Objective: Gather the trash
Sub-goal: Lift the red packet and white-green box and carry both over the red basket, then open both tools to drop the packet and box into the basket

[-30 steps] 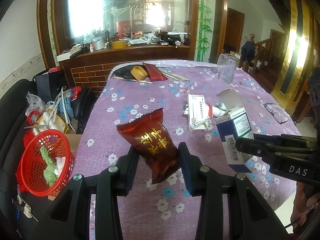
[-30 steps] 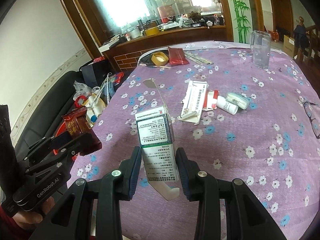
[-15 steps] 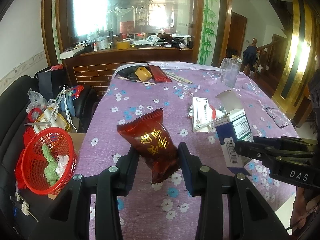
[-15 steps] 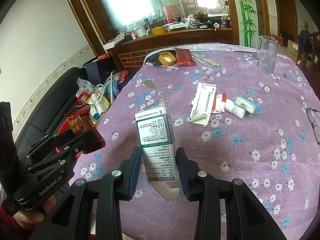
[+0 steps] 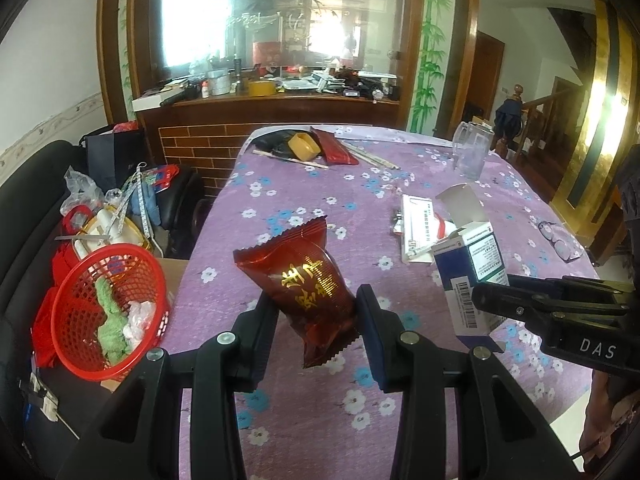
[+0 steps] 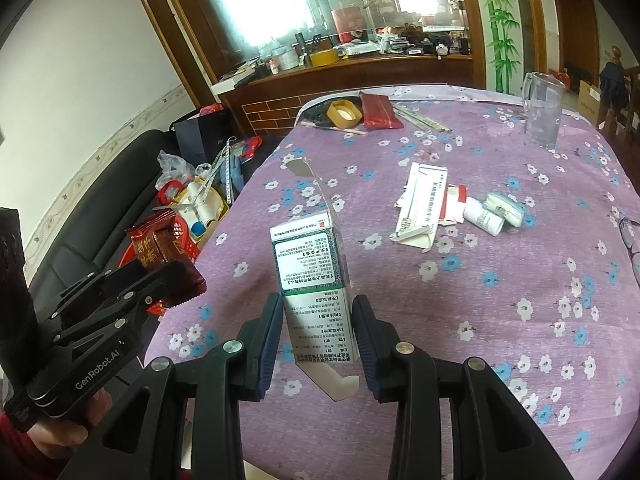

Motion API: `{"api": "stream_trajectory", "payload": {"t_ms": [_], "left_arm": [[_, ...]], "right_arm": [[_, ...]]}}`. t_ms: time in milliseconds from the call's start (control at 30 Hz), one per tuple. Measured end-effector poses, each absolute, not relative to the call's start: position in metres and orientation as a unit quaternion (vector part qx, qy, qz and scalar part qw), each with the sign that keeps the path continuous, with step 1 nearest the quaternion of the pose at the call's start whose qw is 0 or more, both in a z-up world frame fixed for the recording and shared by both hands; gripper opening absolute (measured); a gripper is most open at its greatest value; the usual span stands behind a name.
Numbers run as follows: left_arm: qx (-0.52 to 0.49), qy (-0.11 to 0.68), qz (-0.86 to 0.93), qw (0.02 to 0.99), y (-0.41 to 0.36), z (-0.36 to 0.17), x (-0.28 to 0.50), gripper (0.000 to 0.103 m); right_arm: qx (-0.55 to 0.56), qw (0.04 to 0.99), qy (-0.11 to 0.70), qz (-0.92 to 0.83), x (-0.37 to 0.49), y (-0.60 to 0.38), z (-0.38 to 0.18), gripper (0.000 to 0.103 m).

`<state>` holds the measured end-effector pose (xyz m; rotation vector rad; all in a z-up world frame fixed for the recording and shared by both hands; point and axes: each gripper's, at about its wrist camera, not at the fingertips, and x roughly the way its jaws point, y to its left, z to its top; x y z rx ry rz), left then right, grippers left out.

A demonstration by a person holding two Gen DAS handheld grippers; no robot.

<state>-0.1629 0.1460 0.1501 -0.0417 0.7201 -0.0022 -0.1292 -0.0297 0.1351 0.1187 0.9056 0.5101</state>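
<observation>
Both hands have drifted back a little from the table, the left gripper (image 5: 316, 320) clamped narrowly on the red snack wrapper (image 5: 308, 284), the right gripper (image 6: 318, 336) pinching the opened medicine box (image 6: 314, 280) upright. Carrying looks to be the step in hand. Next, I'd judge, both swing left over the red basket (image 5: 108, 308) beside the purple floral tablecloth (image 5: 360, 184), leaving a flattened carton (image 6: 420, 204) farther out.

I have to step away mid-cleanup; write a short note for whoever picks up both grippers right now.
Left gripper: shut on a red snack wrapper, held above the table.
Right gripper: shut on an opened medicine box.
Red basket sits off the table's left edge with some trash inside.
Done: both pieces lifted.
Left: drop both in the basket, then fetch the leaflet, small bottle and wad on the table.
</observation>
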Motion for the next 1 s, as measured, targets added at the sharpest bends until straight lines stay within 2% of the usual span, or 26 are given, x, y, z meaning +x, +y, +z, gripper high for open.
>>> {"api": "stream_trajectory", "payload": {"t_ms": [333,600,1000], "left_arm": [[-0.049,0.346,0.05,0.936,0.201,0.151,-0.18,0.039],[-0.092,0.336,0.118,0.93,0.288,0.156,-0.189,0.039],[-0.141,0.37,0.162,0.904,0.395,0.128,-0.175,0.039]], "right_arm": [[0.034,0.852,0.441,0.281,-0.122,0.021,0.138,0.039],[0.009,0.824,0.456,0.337,-0.103,0.102,0.147,0.039],[-0.019,0.781,0.472,0.409,-0.079,0.245,0.146,0.04]]}}
